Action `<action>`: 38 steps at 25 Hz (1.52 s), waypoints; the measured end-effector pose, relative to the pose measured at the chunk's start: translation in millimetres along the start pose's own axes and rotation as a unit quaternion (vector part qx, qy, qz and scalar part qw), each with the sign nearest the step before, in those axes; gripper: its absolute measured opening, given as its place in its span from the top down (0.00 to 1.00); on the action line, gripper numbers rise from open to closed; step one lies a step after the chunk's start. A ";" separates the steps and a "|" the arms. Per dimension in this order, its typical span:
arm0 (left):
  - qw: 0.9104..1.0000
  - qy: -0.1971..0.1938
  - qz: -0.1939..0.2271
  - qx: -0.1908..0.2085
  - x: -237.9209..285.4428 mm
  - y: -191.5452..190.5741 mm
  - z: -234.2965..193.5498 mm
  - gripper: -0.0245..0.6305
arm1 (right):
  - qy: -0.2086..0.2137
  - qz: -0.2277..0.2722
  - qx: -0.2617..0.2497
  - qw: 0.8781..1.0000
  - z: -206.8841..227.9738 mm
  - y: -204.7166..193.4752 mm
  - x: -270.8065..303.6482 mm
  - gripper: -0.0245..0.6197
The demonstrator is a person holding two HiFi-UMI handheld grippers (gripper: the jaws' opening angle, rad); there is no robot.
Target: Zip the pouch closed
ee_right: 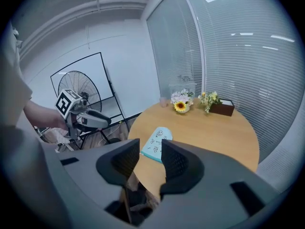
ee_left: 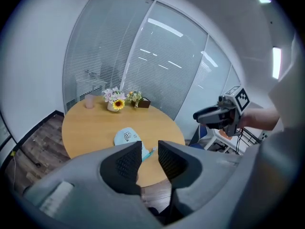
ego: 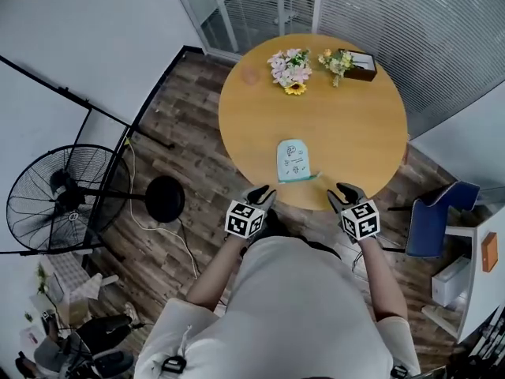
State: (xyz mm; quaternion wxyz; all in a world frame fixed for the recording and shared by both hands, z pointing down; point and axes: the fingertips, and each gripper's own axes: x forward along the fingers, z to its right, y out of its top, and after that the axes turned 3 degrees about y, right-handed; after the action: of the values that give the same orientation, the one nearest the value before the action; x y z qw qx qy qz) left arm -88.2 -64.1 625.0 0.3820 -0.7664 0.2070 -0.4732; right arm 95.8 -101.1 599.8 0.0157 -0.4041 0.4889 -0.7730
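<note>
A light blue pouch [ego: 294, 161] with small printed drawings lies flat on the round wooden table [ego: 355, 133], close to its near edge. A teal zipper edge [ego: 304, 178] runs along the pouch's near side. Both grippers hover off the table, just short of that near edge. My left gripper [ego: 259, 196] is left of the pouch and stands open with nothing between its jaws [ee_left: 149, 149]. My right gripper [ego: 346, 193] is to the pouch's right, also open and empty [ee_right: 150, 149]. The pouch [ee_left: 126, 136] [ee_right: 157, 141] shows beyond the jaws in both gripper views.
At the table's far side stand a vase of flowers with a sunflower [ego: 290, 69], a brown box with flowers [ego: 359, 65] and a pink cup [ego: 250, 75]. A floor fan [ego: 63, 196] stands left, a blue chair [ego: 438, 215] right, and glass walls with blinds behind.
</note>
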 end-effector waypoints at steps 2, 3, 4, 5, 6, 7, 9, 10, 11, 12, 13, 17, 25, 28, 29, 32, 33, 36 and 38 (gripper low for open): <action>1.000 0.004 0.012 -0.001 -10.2 4.4 16.9 0.79 | 0.002 0.017 -0.006 1.000 -5.3 3.6 -17.3 0.75; 1.000 0.007 0.017 0.000 -14.8 6.2 24.9 0.79 | 0.003 0.023 -0.008 1.000 -7.6 4.0 -25.6 0.76; 1.000 0.010 0.021 -0.001 -19.3 7.2 33.1 0.79 | 0.004 0.028 -0.010 1.000 -10.1 3.0 -33.9 0.76; 1.000 0.012 0.023 -0.004 -24.0 7.2 41.7 0.79 | 0.005 0.033 -0.010 0.999 -12.9 1.2 -42.5 0.77; 1.000 0.014 0.025 -0.008 -28.7 6.5 50.4 0.80 | 0.006 0.039 -0.011 0.999 -15.9 -0.6 -51.1 0.78; 0.999 0.015 0.027 -0.011 -33.5 5.6 58.8 0.80 | 0.007 0.045 -0.011 0.999 -18.7 -2.1 -59.2 0.78; 0.999 0.014 0.032 -0.016 -42.9 4.5 74.6 0.81 | 0.008 0.058 -0.009 0.998 -23.8 -4.3 -74.0 0.80; 0.999 0.013 0.036 -0.018 -47.6 4.4 82.4 0.82 | 0.009 0.063 -0.006 0.998 -26.2 -5.8 -80.8 0.80; 0.999 0.012 0.041 -0.019 -52.3 4.7 89.7 0.82 | 0.010 0.068 -0.004 0.998 -28.8 -7.6 -87.1 0.81; 0.999 0.011 0.045 -0.019 -57.2 5.5 96.2 0.82 | 0.011 0.071 -0.004 0.997 -31.7 -9.5 -92.6 0.82; 0.998 0.012 0.050 -0.018 -62.3 6.4 101.6 0.83 | 0.013 0.073 -0.005 0.997 -34.9 -11.2 -97.3 0.82; 0.997 0.021 0.069 -0.021 -83.1 8.8 114.4 0.83 | 0.015 0.083 -0.011 0.996 -46.7 -15.0 -113.9 0.84; 0.995 0.019 0.098 -0.006 -125.1 24.9 118.4 0.86 | -0.006 0.118 0.005 0.993 -61.4 -2.3 -139.3 0.92; 0.994 0.013 0.112 0.005 -140.1 32.2 111.1 0.90 | -0.013 0.128 -0.003 0.992 -72.4 6.8 -144.7 0.93; 0.993 0.012 0.118 0.009 -146.4 36.0 107.6 0.91 | -0.015 0.131 -0.005 0.991 -76.6 11.4 -145.6 0.93; 0.991 0.009 0.133 0.029 -165.5 50.3 95.4 0.92 | -0.024 0.143 -0.013 0.989 -88.7 28.7 -144.1 0.95; 0.990 0.008 0.137 0.036 -171.9 54.5 90.5 0.93 | -0.028 0.147 -0.014 0.989 -92.8 34.4 -142.3 0.95; 0.988 0.006 0.143 0.048 -191.5 61.2 74.0 0.93 | -0.037 0.160 -0.012 0.986 -109.1 49.0 -137.8 0.95; 0.988 0.002 0.148 0.047 -201.8 64.0 62.9 0.93 | -0.043 0.169 -0.013 0.985 -118.9 58.4 -137.1 0.95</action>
State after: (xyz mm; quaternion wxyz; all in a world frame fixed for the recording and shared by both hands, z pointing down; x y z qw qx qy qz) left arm -124.0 57.5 444.2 0.4830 -0.7073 0.2963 -0.4226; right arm 90.3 14.3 448.2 0.1621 -0.3484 0.5592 -0.7346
